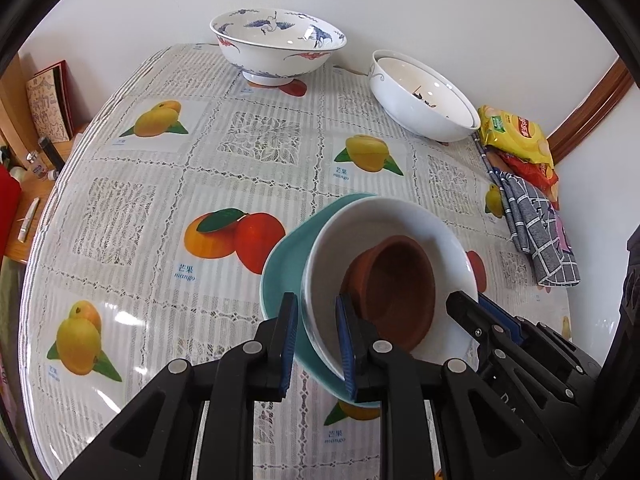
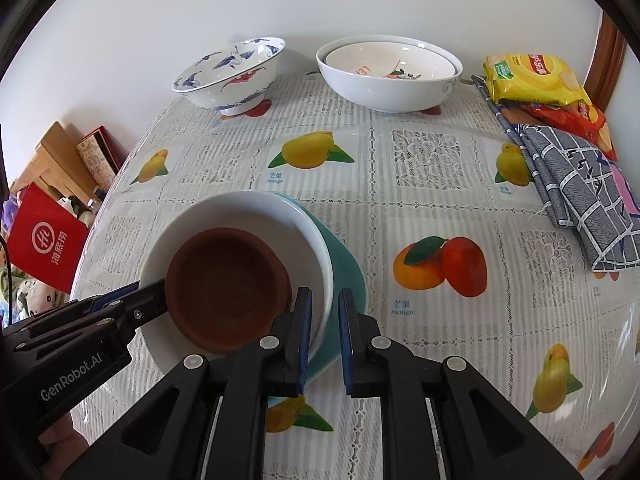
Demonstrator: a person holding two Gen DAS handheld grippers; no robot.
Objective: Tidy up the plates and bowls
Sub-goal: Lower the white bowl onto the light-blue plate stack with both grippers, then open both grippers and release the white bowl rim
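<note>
A teal plate point(image 1: 284, 264) point(image 2: 346, 268) carries a white bowl point(image 1: 384, 216) point(image 2: 240, 208) with a brown clay bowl point(image 1: 396, 280) point(image 2: 224, 280) nested inside. My left gripper point(image 1: 318, 344) straddles the stack's near rim, one finger outside, one inside the white bowl; the stack is tilted. My right gripper point(image 2: 325, 340) is clamped on the stack's opposite rim and shows in the left wrist view point(image 1: 472, 312). The left gripper shows in the right wrist view point(image 2: 148, 296). A blue-patterned bowl point(image 1: 276, 44) point(image 2: 232, 76) and two nested white bowls point(image 1: 424, 100) point(image 2: 388, 76) stand at the table's far side.
The fruit-print tablecloth point(image 1: 160, 200) point(image 2: 440, 200) covers a round table. Snack bags point(image 1: 516, 136) point(image 2: 532, 80) and a checked cloth point(image 1: 540, 232) point(image 2: 580, 196) lie at the right edge. A red bag point(image 2: 44, 240) and a wooden shelf with a book point(image 1: 48, 108) stand left of the table.
</note>
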